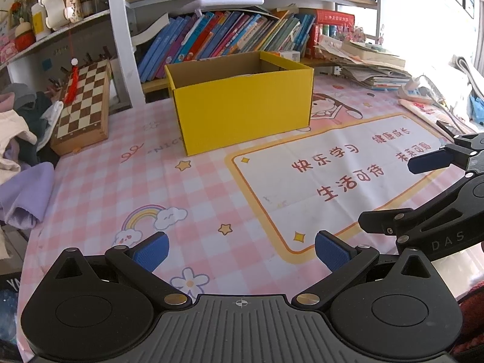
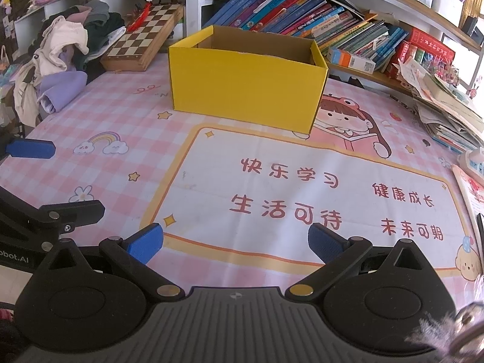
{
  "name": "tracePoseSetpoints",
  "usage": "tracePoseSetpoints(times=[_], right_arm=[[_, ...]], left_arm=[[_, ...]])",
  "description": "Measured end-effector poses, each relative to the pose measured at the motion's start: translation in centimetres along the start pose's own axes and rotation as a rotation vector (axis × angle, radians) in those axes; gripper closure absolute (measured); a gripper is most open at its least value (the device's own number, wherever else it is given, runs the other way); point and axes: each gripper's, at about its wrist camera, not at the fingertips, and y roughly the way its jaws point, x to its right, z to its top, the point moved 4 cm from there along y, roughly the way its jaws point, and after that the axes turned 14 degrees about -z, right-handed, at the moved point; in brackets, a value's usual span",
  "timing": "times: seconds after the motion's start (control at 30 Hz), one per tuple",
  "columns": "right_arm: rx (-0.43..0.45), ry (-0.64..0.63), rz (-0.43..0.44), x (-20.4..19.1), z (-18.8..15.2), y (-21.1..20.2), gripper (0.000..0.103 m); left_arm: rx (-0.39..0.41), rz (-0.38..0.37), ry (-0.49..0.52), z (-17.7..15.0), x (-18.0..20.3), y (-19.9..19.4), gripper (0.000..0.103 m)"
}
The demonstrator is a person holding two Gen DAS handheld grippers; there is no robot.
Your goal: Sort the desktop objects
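Now: two hand-held tongs hover over a pink checked desk mat (image 1: 99, 187), nothing in either.
Left tongs (image 1: 242, 249): spread wide, blue pads (image 1: 151, 252) well apart, empty — low over the mat at 6 o'clock in the left wrist view.
Right tongs (image 2: 236, 242): likewise spread wide and empty; seen from the left camera they enter at 3 o'clock.
Box: the yellow cardboard box (image 1: 242, 106) stands open-topped on the mat at 12 o'clock, in front of the row of books (image 1: 224, 36). Its inside is mostly hidden; something pale shows just over the near rim, too little to name.
Things to sort: none lie on the open stretch of mat between tongs and box. Loose items sit at the edges — a chessboard (image 1: 83, 106) leaning at 10 o'clock, a heap of clothes (image 2: 63, 60) at 9 to 10 o'clock, stacked papers (image 2: 447, 106) at 2 to 3 o'clock.
Stage, as judged: the middle looks cleared, so the sorting is either near its end or waiting on the edge clutter.
Doing it well: pick one edge item per tongs, keep the two apart so they do not cross, close on a firm edge rather than loose cloth or a single sheet, then lift clear of the box rim before letting go.
Risk: the paper stack could slide if pulled from below.
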Motion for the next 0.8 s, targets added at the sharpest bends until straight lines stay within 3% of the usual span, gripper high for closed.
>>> tracePoseSetpoints(times=[0.8], right_arm=[[-0.024,-0.009,-0.024,-0.17,-0.24,0.31,0.0]], left_arm=[[-0.032,-0.017,0.0,-0.21,0.31,0.78,0.0]])
